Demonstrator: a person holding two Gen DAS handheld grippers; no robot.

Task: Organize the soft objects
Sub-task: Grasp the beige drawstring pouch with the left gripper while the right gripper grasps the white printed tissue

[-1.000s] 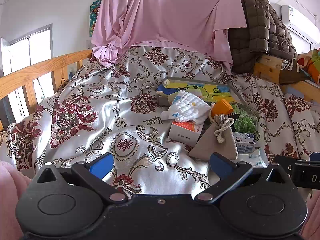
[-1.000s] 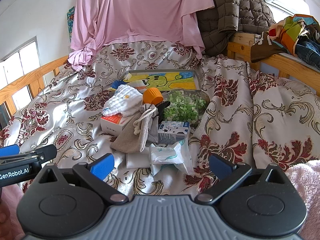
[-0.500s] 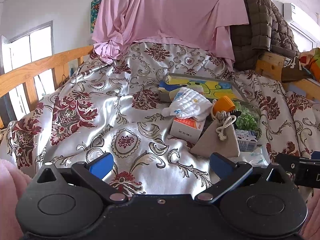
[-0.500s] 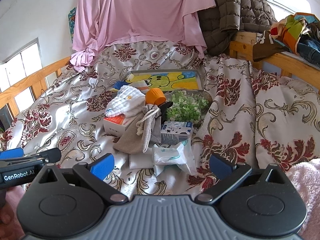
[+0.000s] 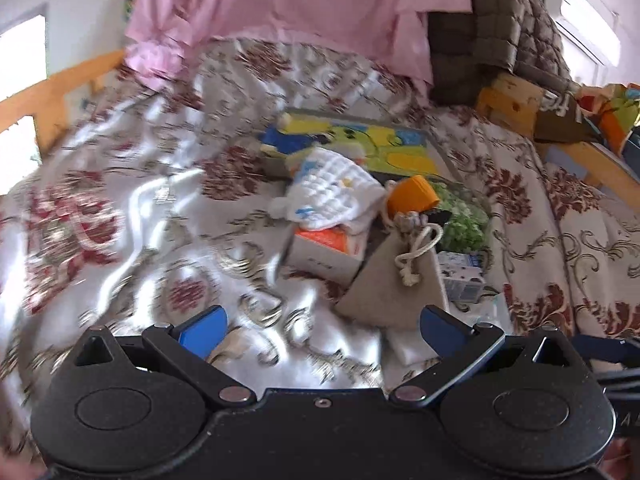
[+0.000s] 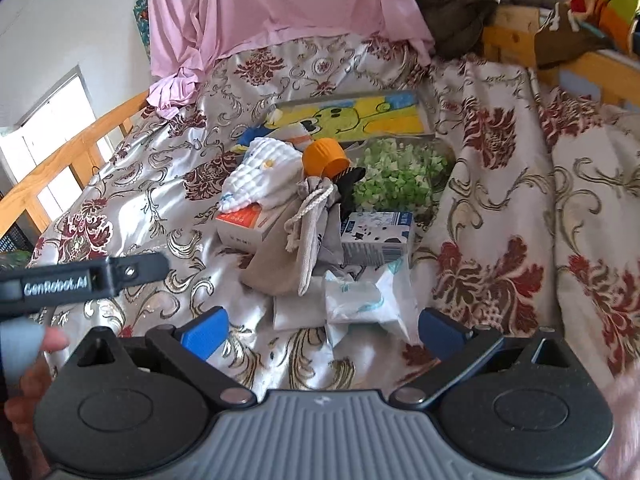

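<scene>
L wrist: left tongs [image 5: 322,330] spread wide, nothing between the blue pads, above the floral bedspread [image 5: 120,200]. View blurred. Pile sits ahead-right: beige drawstring pouch [image 5: 394,284] nearest, white quilted cloth [image 5: 334,192] behind it on an orange/white box [image 5: 326,250], orange cup [image 5: 414,198] beside.

R wrist: right tongs [image 6: 320,330] also spread, empty. Plastic-wrapped tissue pack [image 6: 360,300] just ahead, touching the pouch [image 6: 284,264]; cloth [image 6: 264,176] further back. Left tongs' finger [image 6: 84,276] visible at left edge.
</scene>
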